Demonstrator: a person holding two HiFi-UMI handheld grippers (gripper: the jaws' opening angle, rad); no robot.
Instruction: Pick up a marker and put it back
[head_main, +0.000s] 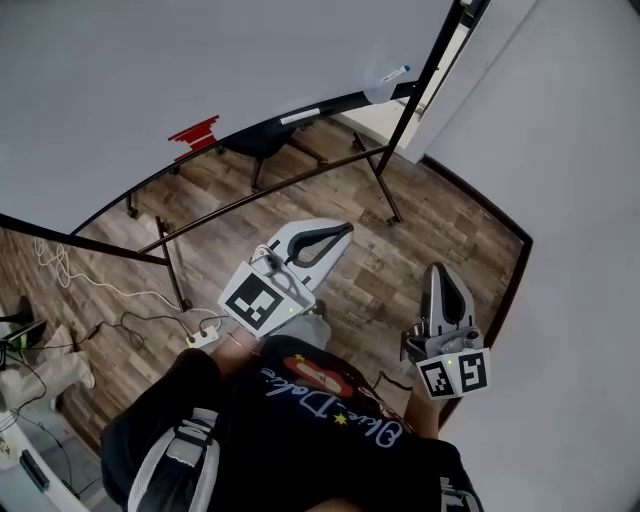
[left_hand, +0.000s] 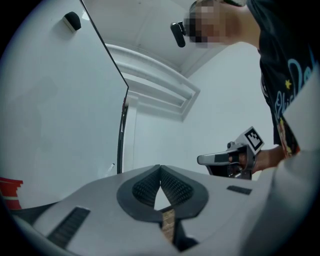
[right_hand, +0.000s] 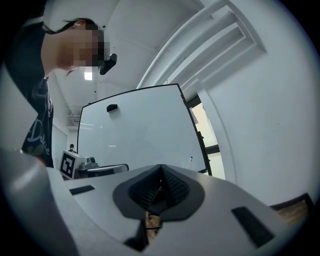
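Black shirt (head_main: 300, 420): nearest in head view; script print upside down, not legible.
Left tool (head_main: 340, 232): jaws together, nothing between.
Right tool (head_main: 438, 270): jaws together, empty.
Wood floor (head_main: 385, 285): cables (head_main: 60, 270) and power strip (head_main: 203, 337), head view only.
Whiteboard (head_main: 150, 70): on dark stand (head_main: 250, 200); red item (head_main: 195, 135) at lower edge.
Marker (head_main: 393, 74): at whiteboard's lower right corner, well apart from both tools; tiny in both gripper views.

I look down on a wood-plank floor (head_main: 400, 270) edged by a dark baseboard (head_main: 500, 225) under plain white walls (head_main: 580, 200). A large whiteboard (head_main: 200, 60) on a black frame (head_main: 270, 195) fills the upper left. White cables (head_main: 90, 285) and a white power strip (head_main: 203, 337) lie on the floor at left. Past the board's right edge I see a bright opening (right_hand: 202, 125). Overhead, the white ceiling (left_hand: 150, 30) carries a stepped cornice (left_hand: 155, 85).
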